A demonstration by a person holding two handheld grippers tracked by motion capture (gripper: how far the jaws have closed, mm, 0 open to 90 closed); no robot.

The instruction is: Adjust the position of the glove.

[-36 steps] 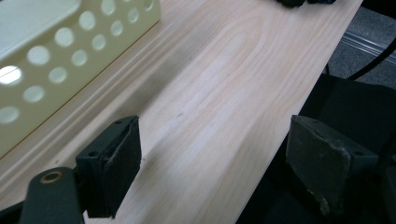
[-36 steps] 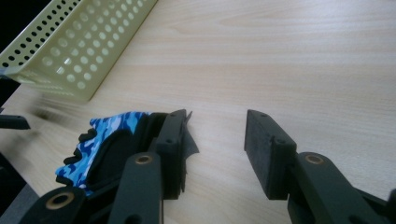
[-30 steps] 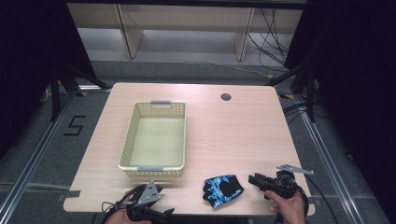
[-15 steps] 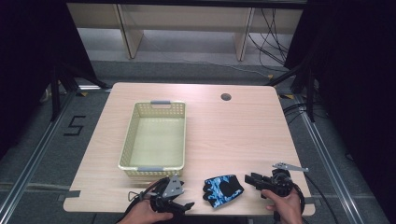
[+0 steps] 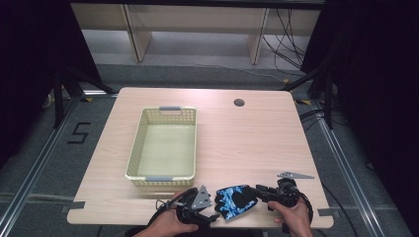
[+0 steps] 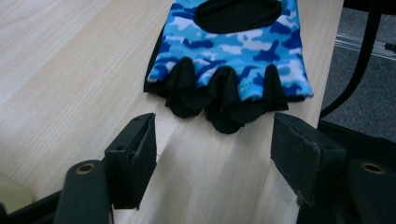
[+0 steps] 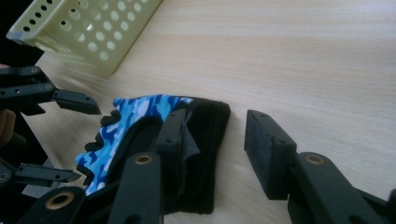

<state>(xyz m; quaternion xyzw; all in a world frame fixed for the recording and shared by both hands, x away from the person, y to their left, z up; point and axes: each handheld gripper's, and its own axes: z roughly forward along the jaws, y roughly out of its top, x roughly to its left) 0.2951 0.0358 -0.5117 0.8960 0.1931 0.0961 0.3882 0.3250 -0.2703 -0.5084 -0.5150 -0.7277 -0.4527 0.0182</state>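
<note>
**Both tongs spread at the glove, near desk edge**

Left tongs (image 6: 215, 154): jaws wide apart, nothing between them. In the left gripper view the black finger stubs of the glove (image 6: 229, 51) lie just ahead of the jaw tips, not touching either one. In the high view these tongs (image 5: 210, 210) sit at the lower centre of the frame, at the glove's left edge, held by the left hand (image 5: 165, 224).

Right tongs (image 7: 215, 140): jaws also wide. In the right gripper view one jaw rests on or against the black cuff end of the glove (image 7: 140, 126), while the other stands over bare wood; no grip is closed. In the high view these tongs (image 5: 259, 192) meet the glove's right edge, with the right hand (image 5: 294, 217) behind them.

Glove (image 5: 236, 200): blue camouflage pattern, fingerless, lying flat on the desk (image 5: 247, 143) close to its near edge, between the two tongs.

Basket (image 5: 163, 148): pale yellow, perforated, left of centre in the high view, apart from the glove.
</note>
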